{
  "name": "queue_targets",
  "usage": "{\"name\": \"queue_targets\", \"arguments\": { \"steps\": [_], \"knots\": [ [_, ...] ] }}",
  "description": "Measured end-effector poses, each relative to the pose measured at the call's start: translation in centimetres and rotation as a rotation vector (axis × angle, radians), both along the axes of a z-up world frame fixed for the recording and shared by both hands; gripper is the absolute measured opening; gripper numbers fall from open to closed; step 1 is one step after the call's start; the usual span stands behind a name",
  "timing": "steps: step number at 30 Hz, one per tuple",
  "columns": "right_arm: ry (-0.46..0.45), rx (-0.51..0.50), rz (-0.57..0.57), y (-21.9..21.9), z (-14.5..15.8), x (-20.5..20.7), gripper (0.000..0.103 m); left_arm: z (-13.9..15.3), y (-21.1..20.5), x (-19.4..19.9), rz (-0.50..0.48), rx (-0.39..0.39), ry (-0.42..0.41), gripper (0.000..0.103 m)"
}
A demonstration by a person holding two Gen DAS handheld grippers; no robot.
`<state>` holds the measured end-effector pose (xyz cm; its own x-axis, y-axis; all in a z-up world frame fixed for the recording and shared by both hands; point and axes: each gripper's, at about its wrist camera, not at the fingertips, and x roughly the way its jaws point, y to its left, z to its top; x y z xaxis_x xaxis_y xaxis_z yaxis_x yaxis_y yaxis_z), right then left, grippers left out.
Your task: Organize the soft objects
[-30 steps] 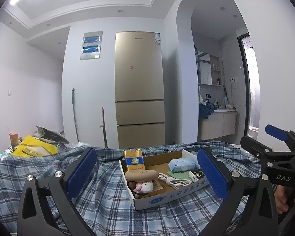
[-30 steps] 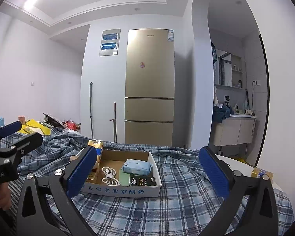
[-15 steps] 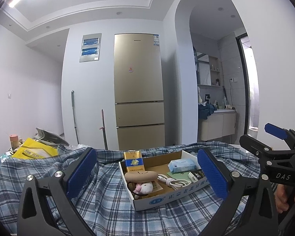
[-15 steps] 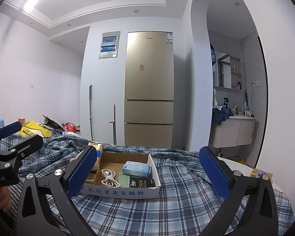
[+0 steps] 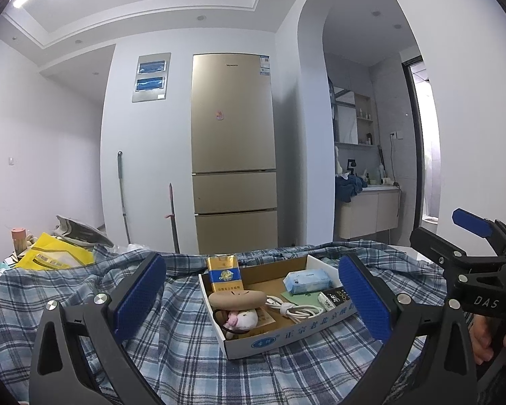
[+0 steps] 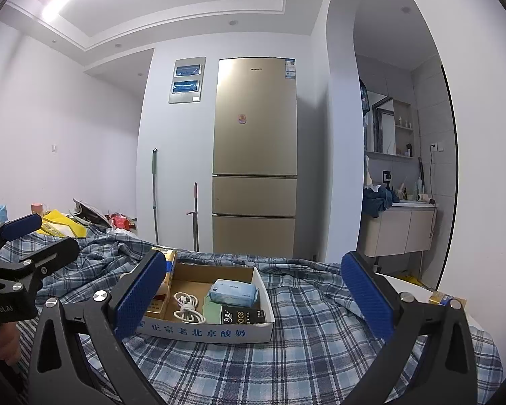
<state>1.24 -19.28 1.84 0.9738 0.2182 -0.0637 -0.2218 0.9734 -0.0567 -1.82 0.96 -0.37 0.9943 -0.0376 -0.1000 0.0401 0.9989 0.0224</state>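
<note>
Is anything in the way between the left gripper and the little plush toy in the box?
Nothing visible. The left gripper is open, and only checked cloth and the box front wall lie before the plush toy.

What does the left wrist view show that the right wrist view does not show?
Only the left wrist view shows the mushroom-shaped plush toy at the near end of the cardboard box, and the right gripper from the side. Only the right wrist view shows the left gripper from the side and a small yellow box at far right. Both show the box on the plaid cloth, the wet wipes pack, the white cable, and the gold refrigerator. Both grippers are open.
</note>
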Motion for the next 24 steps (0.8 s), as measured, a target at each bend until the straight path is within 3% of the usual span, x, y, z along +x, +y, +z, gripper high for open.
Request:
{"name": "queue_targets", "arguments": {
  "steps": [24],
  "knots": [
    [-0.01,-0.004,0.012,-0.43,0.23,-0.34,0.103,0.25,0.38,-0.47,0.01,0.0,-0.018,0.103]
  ]
}}
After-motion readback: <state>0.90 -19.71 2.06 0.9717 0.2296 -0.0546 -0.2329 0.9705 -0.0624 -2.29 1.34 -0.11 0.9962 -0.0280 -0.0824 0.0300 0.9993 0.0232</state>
